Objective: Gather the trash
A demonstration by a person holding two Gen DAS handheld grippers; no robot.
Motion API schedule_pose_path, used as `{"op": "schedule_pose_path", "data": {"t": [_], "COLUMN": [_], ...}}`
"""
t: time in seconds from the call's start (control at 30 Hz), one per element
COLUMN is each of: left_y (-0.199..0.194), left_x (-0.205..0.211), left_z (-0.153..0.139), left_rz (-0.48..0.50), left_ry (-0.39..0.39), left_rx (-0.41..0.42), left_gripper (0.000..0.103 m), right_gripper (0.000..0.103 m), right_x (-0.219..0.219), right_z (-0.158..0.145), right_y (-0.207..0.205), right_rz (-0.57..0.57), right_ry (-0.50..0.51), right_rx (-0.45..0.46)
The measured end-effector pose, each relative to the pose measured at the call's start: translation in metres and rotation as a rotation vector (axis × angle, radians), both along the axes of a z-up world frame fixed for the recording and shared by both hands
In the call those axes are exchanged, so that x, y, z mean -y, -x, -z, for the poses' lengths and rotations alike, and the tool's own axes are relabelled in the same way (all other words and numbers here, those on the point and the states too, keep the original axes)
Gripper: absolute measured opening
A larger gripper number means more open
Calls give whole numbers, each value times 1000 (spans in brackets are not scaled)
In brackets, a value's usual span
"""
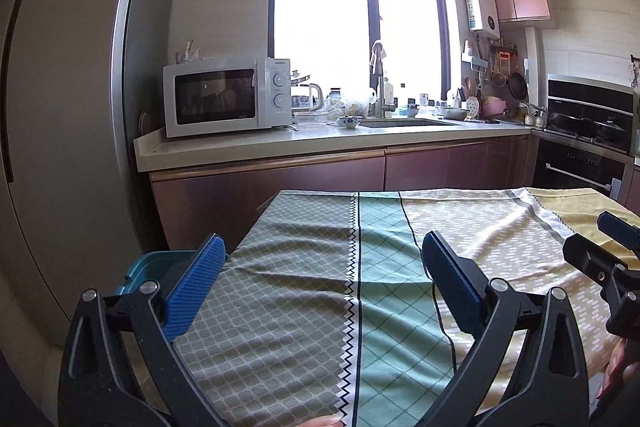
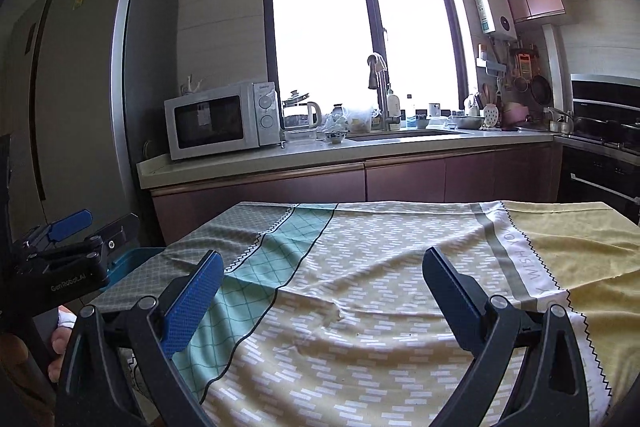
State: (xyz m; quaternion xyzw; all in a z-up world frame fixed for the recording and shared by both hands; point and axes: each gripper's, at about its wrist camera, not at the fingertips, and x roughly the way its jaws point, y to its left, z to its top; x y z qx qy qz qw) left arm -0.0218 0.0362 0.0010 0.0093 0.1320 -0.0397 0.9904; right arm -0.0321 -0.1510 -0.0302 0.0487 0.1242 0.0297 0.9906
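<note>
No loose trash shows on the table. A patterned cloth in grey, green and yellow covers the table [image 1: 312,291] [image 2: 360,291]. My left gripper [image 1: 322,255] is open and empty above the cloth's left part. My right gripper [image 2: 323,269] is open and empty above the cloth's middle. A teal bin [image 1: 152,265] stands by the table's left edge, behind my left finger; it also shows in the right wrist view [image 2: 132,261]. Each gripper shows at the side of the other's view.
A kitchen counter [image 1: 256,143] runs behind the table with a white microwave [image 1: 224,95], a kettle, bowls and a sink [image 1: 404,123]. A tall fridge [image 1: 60,107] stands at the left. A stove [image 1: 588,131] is at the right.
</note>
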Motion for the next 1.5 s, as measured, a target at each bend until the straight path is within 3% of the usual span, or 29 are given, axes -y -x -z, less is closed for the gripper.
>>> {"op": "schedule_pose_path", "data": {"t": [1.5], "left_y": [16], "left_x": [0], "left_z": [-3], "left_rz": [-36], "left_ry": [21], "left_rx": [56], "left_gripper": [97], "right_gripper": [96], "right_x": [7], "right_z": [-9], "right_y": [20], "right_rz": [59], "right_ry": [29], "right_rx": [38]}}
